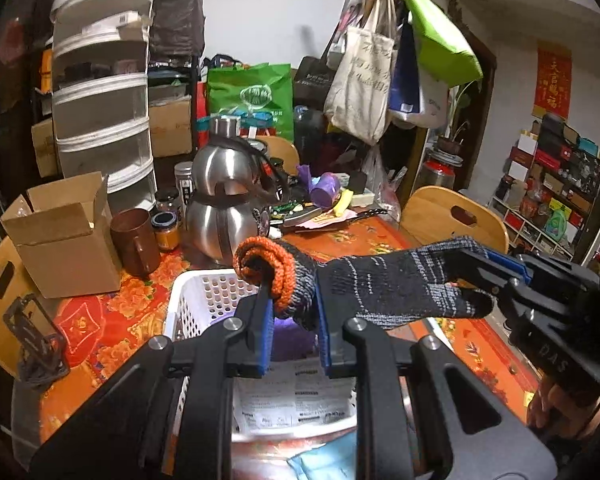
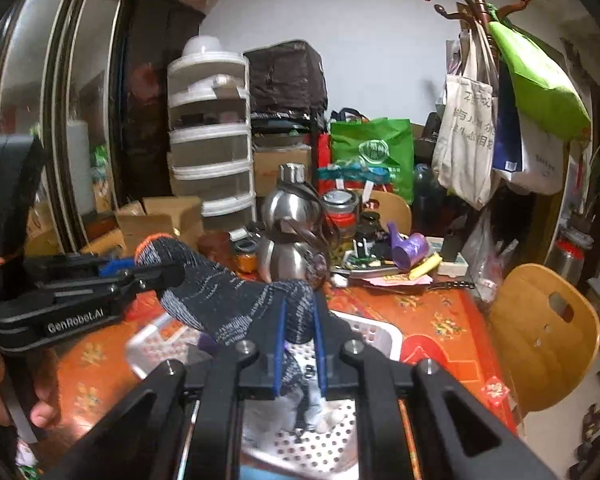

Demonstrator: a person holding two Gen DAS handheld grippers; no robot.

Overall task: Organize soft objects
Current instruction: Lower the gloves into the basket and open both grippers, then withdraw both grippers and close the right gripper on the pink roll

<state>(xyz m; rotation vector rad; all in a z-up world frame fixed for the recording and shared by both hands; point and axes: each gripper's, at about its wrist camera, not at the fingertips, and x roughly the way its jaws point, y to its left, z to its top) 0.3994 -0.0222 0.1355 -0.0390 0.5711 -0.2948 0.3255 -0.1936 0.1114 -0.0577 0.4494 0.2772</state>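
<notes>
Glove axis: knit work glove (image 1: 380, 284) stretched near level between both tongs, above the white perforated basket (image 1: 188, 300)
Left gripper (image 1: 292, 316): closed on orange cuff end (image 1: 266, 266), cuff bunched between blue pads
Right gripper (image 2: 299, 320): clamped on finger end, fabric pinched narrow
Nearer hand: neither; each holds one end
Basket contents: purple item, printed papers, directly under glove
Judgement: lowering both ends together would drop it in

Table (image 1: 364, 240) in orange floral cloth: white basket (image 1: 188, 292), cardboard box (image 1: 66, 236), steel kettle (image 1: 224, 204)
</notes>
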